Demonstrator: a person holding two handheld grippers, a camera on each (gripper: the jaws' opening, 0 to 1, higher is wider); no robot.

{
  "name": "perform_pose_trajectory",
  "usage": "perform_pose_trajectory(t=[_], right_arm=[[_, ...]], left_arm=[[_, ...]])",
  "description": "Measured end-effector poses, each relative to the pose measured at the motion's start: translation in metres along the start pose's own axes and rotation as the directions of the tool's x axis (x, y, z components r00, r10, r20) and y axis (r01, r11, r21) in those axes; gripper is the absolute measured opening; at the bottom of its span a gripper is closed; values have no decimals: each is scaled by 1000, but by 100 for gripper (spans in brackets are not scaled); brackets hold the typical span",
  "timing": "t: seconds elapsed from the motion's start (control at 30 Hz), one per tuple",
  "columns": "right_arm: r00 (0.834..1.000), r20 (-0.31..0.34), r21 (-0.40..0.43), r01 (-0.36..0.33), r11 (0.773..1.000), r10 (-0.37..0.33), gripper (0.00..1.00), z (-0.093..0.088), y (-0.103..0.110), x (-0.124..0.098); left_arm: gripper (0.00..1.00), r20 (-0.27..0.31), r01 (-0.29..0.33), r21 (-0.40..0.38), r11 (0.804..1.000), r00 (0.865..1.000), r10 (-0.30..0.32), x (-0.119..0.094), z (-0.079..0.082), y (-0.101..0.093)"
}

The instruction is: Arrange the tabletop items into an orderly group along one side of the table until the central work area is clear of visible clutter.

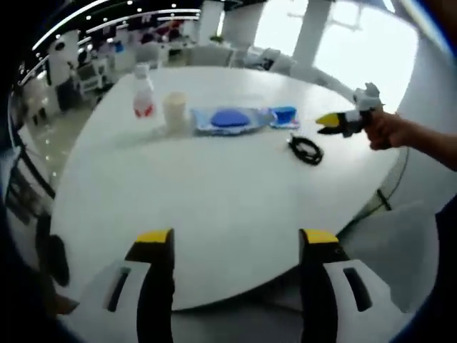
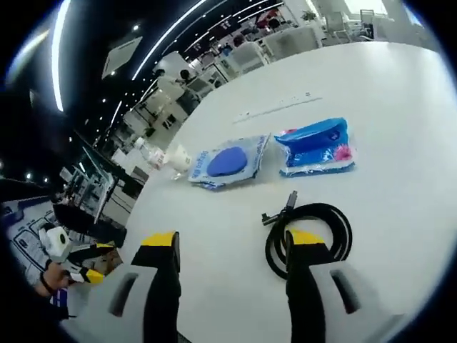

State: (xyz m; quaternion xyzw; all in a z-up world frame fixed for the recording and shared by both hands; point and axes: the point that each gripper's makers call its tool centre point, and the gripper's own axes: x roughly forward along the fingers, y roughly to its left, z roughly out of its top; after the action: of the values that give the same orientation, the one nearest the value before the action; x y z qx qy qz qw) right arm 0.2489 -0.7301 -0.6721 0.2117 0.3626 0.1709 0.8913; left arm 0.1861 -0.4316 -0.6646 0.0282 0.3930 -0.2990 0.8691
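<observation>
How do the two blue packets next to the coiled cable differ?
The flat packet is wide and clear-fronted, with a dark blue round pad showing inside; the smaller pouch is puffier, bright blue all over, with pink print at one end. The flat packet lies nearer the cup and bottle; the pouch lies nearer the cable. Both rest flat on the white table.

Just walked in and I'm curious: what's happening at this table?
A person is tidying a white table with a hand-held gripper in each hand. The right gripper, open, hovers at a coiled black cable. The left gripper is open and holds nothing. A bottle, a cup and two blue packets already sit in a row.
</observation>
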Motion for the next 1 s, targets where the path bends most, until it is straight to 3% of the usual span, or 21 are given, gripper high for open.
perform_pose_trajectory(t=[0.23,0.4,0.5,0.67,0.87,1.0], right_arm=[[1000,9,-13,17,1000,-17,67,-24,0,-21],[999,34,-25,12,1000,-11,70,-35,5,-33],[999,38,-96,6,995,-2,72,-41,10,-39],[999,35,-118,20,993,-15,73,-54,8,-44],[997,15,-148,71,986,-70,74,-75,-1,-47],[995,14,-138,102,985,-101,74,-79,-10,-50]], left_arm=[[69,5,27,2,1000,1000,-27,7,-1,-4],[69,39,-16,33,999,999,15,1,6,0],[69,42,-69,43,997,997,67,0,7,11],[69,70,-51,25,998,996,50,-3,12,9],[69,80,-62,34,998,995,59,-5,15,8],[69,101,-67,17,998,993,65,-7,20,12]])
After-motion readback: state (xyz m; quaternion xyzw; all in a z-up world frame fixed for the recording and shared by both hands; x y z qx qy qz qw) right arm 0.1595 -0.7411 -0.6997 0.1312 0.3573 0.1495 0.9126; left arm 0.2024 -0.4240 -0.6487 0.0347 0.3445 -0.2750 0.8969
